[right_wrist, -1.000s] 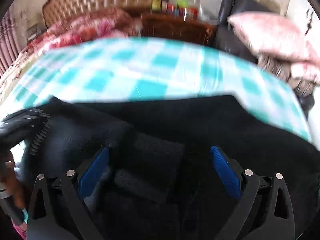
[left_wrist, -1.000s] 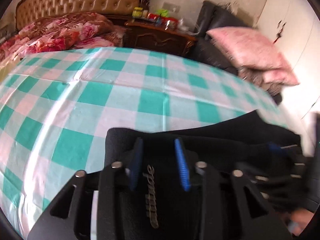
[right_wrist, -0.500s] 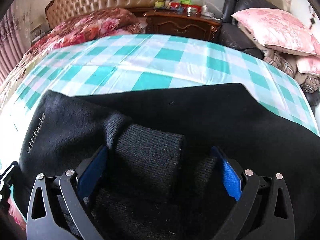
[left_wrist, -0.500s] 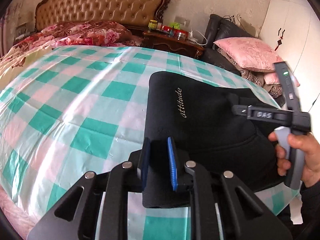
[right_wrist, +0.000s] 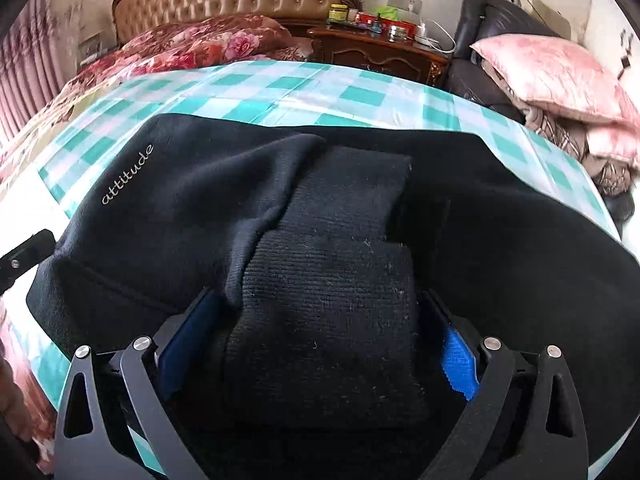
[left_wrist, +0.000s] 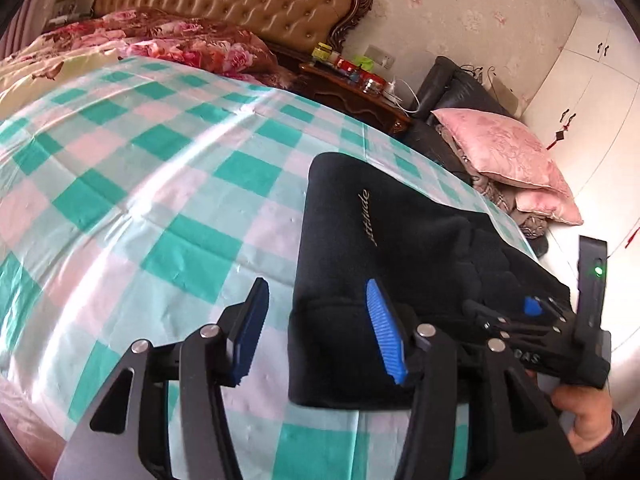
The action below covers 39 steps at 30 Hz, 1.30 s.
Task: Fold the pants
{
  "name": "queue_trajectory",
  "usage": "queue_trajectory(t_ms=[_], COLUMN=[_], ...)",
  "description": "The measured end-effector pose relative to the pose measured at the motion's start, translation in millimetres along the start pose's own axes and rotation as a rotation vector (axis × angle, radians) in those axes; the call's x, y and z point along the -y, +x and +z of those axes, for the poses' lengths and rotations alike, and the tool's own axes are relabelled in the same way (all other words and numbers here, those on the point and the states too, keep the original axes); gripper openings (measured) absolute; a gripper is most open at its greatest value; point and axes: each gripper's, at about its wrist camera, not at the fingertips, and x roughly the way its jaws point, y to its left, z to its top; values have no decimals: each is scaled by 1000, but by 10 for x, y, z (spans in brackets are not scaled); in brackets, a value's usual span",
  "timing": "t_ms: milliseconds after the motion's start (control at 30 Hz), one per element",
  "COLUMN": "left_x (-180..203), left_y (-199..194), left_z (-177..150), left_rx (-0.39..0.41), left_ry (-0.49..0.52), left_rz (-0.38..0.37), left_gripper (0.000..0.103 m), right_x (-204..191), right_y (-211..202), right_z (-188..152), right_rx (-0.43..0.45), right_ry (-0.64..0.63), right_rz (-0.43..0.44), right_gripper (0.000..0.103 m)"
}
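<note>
The black pants [right_wrist: 168, 216] lie folded on the bed's checked sheet [left_wrist: 160, 200] near its near edge, the "attitude" lettering at their left end. The left claw [left_wrist: 316, 332] is opening, its 2 blue pads astride the left edge of the pants without pressing it. The right claw [right_wrist: 320, 344] has its 2 pads against the sides of a ribbed cuff [right_wrist: 328, 312] bunched between them, gripping it; a hand [left_wrist: 588, 420] holds its handle.
</note>
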Motion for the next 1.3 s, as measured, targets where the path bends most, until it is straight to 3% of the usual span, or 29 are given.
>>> queue_trajectory(t_ms=[233,567,1167,1300], left_x=[-177,-252,-224,-235], left_y=[88,135,120,122], left_z=[-180,-229,-164,-168], left_rx=[-38,-65,-95,-96], left_ry=[-119,-176,-172,-176], left_rz=[-128,-211,-207,-209], left_gripper=[52,47,37,37], right_x=[-2,2,43,154], right_y=[6,15,-20,-147], right_z=[-23,-48,21,188], right_rx=[7,7,-23,26], right_ry=[6,9,30,59], right_rz=[1,8,33,38], right_gripper=[93,94,96,96])
